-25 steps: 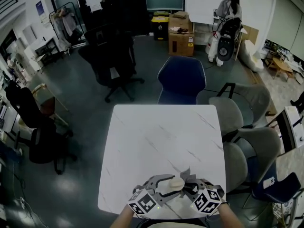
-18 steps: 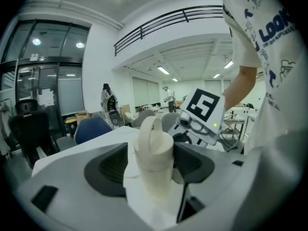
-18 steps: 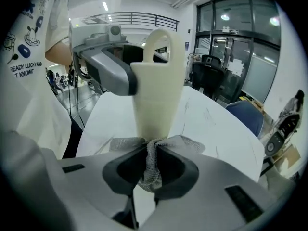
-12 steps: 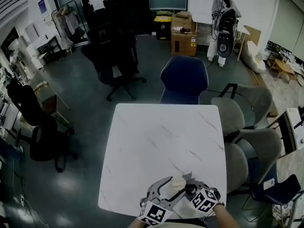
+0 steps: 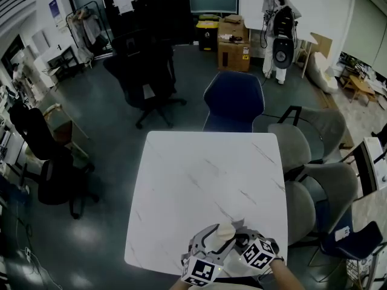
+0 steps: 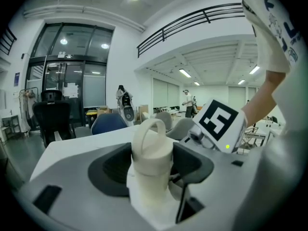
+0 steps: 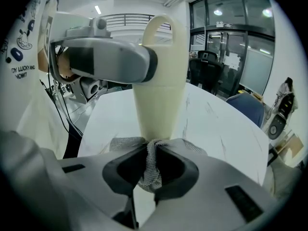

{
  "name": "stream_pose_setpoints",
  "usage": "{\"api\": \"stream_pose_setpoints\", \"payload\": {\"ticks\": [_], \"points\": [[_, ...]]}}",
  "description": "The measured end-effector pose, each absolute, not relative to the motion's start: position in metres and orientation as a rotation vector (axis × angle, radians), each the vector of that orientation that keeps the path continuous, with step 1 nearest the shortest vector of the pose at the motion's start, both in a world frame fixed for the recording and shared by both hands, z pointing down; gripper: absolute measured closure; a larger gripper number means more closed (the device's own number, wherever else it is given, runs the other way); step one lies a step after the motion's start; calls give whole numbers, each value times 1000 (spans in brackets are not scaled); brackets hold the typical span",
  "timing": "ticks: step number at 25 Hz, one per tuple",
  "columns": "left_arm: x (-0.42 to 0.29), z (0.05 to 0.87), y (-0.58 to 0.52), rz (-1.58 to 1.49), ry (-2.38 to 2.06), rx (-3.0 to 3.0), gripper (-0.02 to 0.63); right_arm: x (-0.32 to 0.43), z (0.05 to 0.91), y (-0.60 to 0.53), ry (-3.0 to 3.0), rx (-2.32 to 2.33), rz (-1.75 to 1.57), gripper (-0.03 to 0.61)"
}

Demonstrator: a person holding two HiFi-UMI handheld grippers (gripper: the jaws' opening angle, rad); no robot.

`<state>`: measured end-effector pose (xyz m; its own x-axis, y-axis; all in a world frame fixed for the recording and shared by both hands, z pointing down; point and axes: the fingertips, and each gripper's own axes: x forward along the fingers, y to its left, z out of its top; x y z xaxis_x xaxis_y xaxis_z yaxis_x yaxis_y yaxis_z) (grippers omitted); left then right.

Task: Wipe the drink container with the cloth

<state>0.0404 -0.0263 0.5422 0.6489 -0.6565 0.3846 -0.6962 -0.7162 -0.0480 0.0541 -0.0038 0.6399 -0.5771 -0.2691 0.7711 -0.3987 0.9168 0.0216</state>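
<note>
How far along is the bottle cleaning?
Done: the right gripper is shut on the grey cloth, at the foot of the cream drink container. In hand: the left gripper has the container between its jaws, which have just been opening; whether they press on it I cannot tell. Left: the wiping itself; no rubbed patch shows.

One drink container (image 5: 225,231), one cloth (image 7: 122,143), one bench (image 5: 205,174), one blue chair (image 5: 234,101); two tongs: left tongs (image 6: 151,165), right tongs (image 7: 150,170).
</note>
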Motion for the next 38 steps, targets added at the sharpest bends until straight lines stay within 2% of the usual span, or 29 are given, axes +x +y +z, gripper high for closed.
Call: {"api": "stream_pose_setpoints", "payload": {"ticks": [20, 38], "points": [[38, 540, -22, 574, -858, 2881, 344, 55, 578, -8, -2308, 426, 118, 531], [41, 539, -12, 717, -296, 3037, 345, 58, 542, -8, -2327, 302, -36, 531]]}}
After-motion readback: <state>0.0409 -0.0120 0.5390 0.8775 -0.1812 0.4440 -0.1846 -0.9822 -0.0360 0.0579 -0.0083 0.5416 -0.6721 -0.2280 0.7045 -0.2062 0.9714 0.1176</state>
